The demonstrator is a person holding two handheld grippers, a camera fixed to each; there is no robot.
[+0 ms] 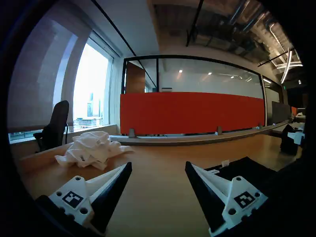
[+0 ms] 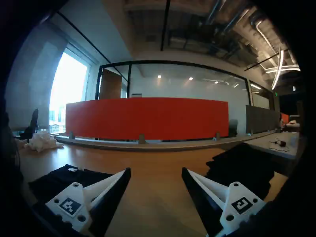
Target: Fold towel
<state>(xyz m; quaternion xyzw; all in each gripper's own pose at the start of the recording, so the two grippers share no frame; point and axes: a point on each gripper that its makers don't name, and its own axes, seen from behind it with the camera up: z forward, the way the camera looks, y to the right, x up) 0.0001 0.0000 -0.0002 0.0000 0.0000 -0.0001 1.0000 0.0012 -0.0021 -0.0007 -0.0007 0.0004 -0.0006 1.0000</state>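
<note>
A crumpled white towel [image 1: 94,149] lies on the wooden table [image 1: 158,177], ahead and to the left of my left gripper [image 1: 158,168], which is open and holds nothing. The same towel [image 2: 41,141] appears small at the far left in the right gripper view. My right gripper [image 2: 156,172] is open and holds nothing, low over the table. A flat black cloth [image 2: 63,179] lies under its left finger and also shows as a black cloth [image 1: 241,168] behind the left gripper's right finger. A stack of black cloth [image 2: 243,168] sits to the right.
A red divider panel [image 1: 191,112] runs along the table's far edge. A black office chair [image 1: 53,126] stands at the left by the window. Dark items [image 1: 290,138] sit on a table at the far right.
</note>
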